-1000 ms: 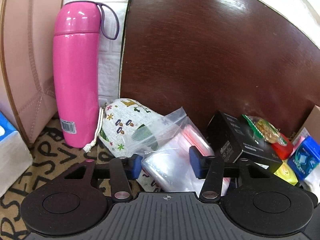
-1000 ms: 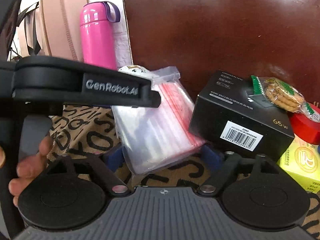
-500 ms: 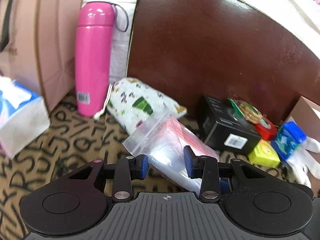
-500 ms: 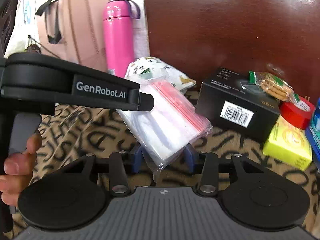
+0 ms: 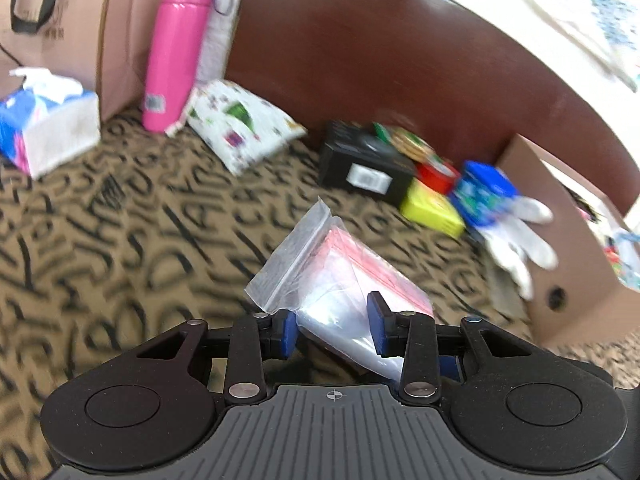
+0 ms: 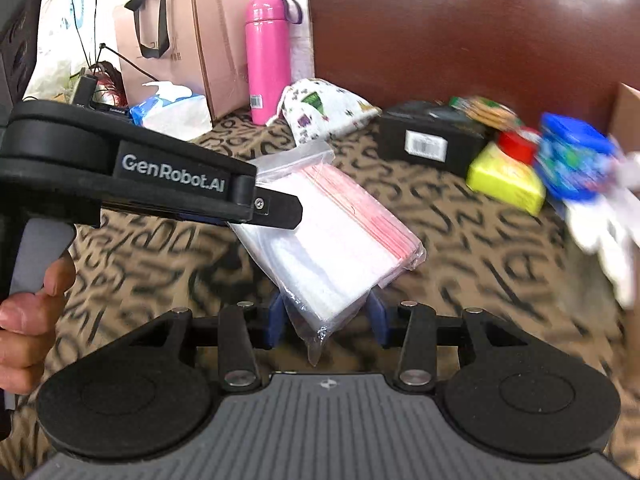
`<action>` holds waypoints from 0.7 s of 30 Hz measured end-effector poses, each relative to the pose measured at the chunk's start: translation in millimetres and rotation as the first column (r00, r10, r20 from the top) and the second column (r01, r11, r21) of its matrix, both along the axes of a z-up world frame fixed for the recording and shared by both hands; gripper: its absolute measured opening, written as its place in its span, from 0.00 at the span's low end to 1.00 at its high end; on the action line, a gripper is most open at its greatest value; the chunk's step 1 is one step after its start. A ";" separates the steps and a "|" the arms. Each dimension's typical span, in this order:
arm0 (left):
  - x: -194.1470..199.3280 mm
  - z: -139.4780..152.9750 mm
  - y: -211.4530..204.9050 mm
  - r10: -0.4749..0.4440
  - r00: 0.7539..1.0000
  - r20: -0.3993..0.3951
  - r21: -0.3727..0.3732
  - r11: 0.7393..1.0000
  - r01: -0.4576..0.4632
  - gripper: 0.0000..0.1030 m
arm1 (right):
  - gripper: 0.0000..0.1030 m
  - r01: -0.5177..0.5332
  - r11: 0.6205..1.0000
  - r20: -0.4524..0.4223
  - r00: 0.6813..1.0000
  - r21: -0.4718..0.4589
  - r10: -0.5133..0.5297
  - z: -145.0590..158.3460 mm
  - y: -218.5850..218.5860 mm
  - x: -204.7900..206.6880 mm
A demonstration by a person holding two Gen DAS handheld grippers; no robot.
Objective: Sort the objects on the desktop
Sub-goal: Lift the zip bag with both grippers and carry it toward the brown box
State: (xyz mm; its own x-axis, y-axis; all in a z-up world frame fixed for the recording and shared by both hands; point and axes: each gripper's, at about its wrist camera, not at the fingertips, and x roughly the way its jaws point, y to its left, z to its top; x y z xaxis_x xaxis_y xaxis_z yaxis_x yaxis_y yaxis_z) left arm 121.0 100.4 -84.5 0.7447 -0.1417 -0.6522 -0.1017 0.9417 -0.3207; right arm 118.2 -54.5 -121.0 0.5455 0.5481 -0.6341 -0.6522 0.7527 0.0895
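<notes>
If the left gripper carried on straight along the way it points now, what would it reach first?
The left gripper is already clamped on the clear zip bag of pink-edged sheets, so that goes with it. Beyond, probably bare letter-patterned tablecloth, then perhaps the black barcoded box; depth is unclear.

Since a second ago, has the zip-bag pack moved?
Yes. The zip-bag pack, then lying against the patterned pouch and black box, is now pulled well clear of both toward the camera, held in the left claw and right claw.
</notes>
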 end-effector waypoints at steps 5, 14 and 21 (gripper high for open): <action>-29.8 -1.4 -35.0 -0.048 0.999 -0.006 0.000 0.999 0.048 0.34 | 0.47 0.037 0.999 -0.008 0.999 -0.010 -0.037 3.4 -34.7 -32.8; -83.9 -1.8 -81.1 -0.120 0.993 -0.016 0.013 0.993 0.120 0.35 | 0.48 0.069 0.998 0.003 0.998 -0.009 -0.069 -0.4 -83.0 -92.0; -96.3 -15.9 -110.3 -0.201 0.979 -0.037 -0.003 0.980 0.201 0.57 | 0.54 0.119 0.992 0.040 0.992 -0.027 -0.118 -6.6 -110.3 -116.2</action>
